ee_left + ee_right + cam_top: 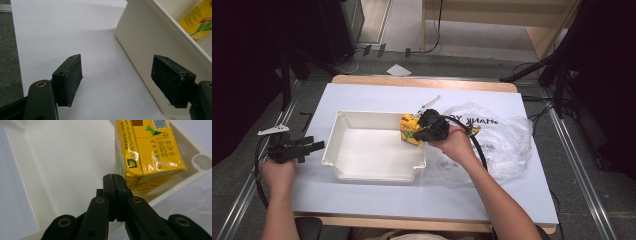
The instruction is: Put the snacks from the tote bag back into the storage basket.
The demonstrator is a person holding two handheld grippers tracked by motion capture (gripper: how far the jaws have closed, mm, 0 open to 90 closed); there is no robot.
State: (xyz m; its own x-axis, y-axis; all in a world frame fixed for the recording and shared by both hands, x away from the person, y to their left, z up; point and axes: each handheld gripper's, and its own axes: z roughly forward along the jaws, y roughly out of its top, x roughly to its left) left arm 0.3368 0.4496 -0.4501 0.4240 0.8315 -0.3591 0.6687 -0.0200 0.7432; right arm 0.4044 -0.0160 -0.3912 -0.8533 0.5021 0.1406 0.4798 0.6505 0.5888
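A white plastic bin (372, 176) stands on the pale table (362, 95). A yellow pack of drink cartons (408, 126) sits in the bin's far right corner, tilted against the wall. My right gripper (417, 132) reaches over the bin's right rim, its tips at the pack's near side. In the right gripper view its jaws (115, 178) are pressed together, just left of the pack (150, 150); nothing shows between them. My left gripper (314, 146) rests low at the table's left edge, open and empty. Its view (117, 80) shows the bin's outer wall (140, 45) to the right.
A crumpled clear plastic bag (502, 140) with dark lettering lies right of the bin, under my right forearm. A white sheet of paper (398, 70) lies on the floor beyond the table. Dark stands and cables flank the table on both sides.
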